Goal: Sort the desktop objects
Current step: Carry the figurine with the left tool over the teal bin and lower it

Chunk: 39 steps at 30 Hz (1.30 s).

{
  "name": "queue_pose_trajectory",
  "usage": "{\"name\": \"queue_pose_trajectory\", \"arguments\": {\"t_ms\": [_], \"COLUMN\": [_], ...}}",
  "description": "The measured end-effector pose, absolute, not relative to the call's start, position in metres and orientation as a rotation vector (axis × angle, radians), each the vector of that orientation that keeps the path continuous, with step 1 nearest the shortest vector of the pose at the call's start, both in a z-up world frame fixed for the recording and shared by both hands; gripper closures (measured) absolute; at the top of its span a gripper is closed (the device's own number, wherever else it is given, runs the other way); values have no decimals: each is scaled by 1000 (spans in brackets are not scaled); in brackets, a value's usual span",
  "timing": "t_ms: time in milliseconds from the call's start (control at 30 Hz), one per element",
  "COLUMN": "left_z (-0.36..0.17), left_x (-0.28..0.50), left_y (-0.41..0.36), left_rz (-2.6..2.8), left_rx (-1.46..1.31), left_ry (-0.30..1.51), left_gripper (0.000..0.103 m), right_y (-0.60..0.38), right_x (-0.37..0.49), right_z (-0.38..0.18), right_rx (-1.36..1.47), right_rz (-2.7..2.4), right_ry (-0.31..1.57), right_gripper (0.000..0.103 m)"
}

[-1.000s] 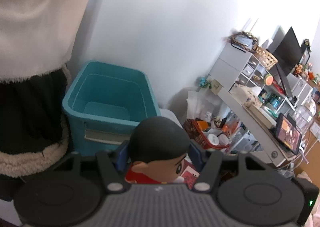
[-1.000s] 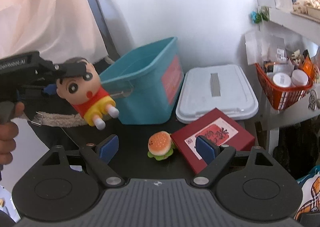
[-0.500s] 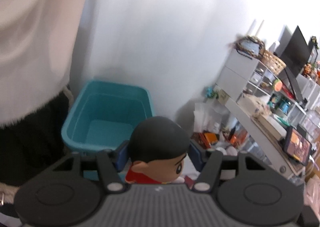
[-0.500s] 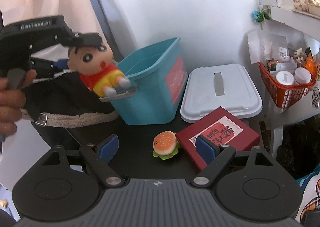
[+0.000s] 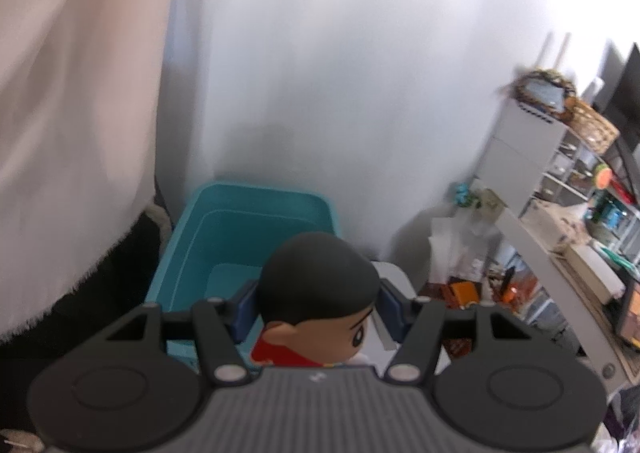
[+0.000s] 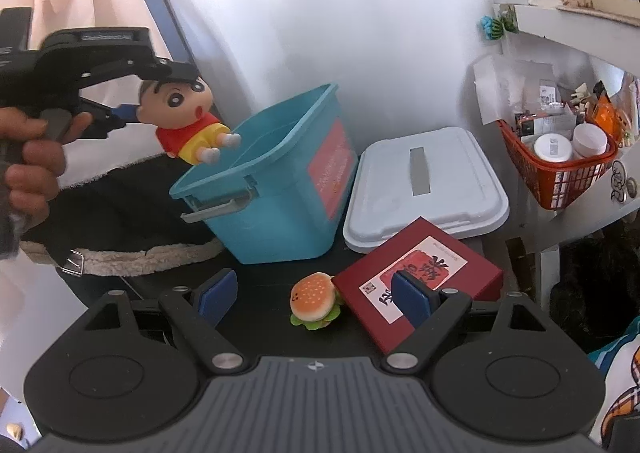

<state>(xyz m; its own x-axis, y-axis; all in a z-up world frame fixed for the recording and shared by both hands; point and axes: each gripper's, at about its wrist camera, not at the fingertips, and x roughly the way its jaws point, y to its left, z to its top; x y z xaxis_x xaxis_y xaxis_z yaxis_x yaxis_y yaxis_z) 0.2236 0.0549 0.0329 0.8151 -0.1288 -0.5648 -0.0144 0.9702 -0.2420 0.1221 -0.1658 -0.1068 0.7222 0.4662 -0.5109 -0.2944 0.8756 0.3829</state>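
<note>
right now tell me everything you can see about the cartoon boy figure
The cartoon boy figure looks like smooth moulded vinyl or plastic: an oversized head with black hair, thick brows, round black eyes and open mouth, red shirt, yellow shorts, white feet. The left claw clamps its head from both sides with blue pads; nothing else touches it. It hangs in the air, tilted, feet pointing toward the open teal bin, at the bin's near rim, not yet inside.

Figure (image 6: 182, 115) above the bin (image 6: 276, 189); lid (image 6: 424, 189) right, burger (image 6: 314, 299) in front.
</note>
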Motion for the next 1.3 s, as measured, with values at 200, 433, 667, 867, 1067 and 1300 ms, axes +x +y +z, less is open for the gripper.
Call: {"name": "queue_pose_trajectory", "arguments": {"t_ms": [200, 433, 667, 867, 1067, 1300], "left_z": [33, 30, 23, 15, -1, -18], "left_x": [245, 272, 307, 340, 369, 402], "left_y": [58, 53, 53, 51, 46, 45], "left_rz": [-21, -5, 14, 19, 21, 43], "left_rx": [-217, -190, -181, -141, -136, -114], "left_ry": [626, 649, 686, 719, 758, 802], "left_gripper": [39, 39, 39, 38, 38, 38], "right_y": [-172, -179, -178, -180, -180, -188], "right_x": [129, 140, 147, 155, 166, 179], "right_z": [-109, -116, -122, -131, -135, -147], "right_rx": [313, 346, 350, 356, 346, 376], "right_rz": [418, 384, 391, 393, 383, 366], "right_ry": [633, 641, 650, 670, 663, 693], "right_gripper": [15, 15, 15, 15, 15, 15]}}
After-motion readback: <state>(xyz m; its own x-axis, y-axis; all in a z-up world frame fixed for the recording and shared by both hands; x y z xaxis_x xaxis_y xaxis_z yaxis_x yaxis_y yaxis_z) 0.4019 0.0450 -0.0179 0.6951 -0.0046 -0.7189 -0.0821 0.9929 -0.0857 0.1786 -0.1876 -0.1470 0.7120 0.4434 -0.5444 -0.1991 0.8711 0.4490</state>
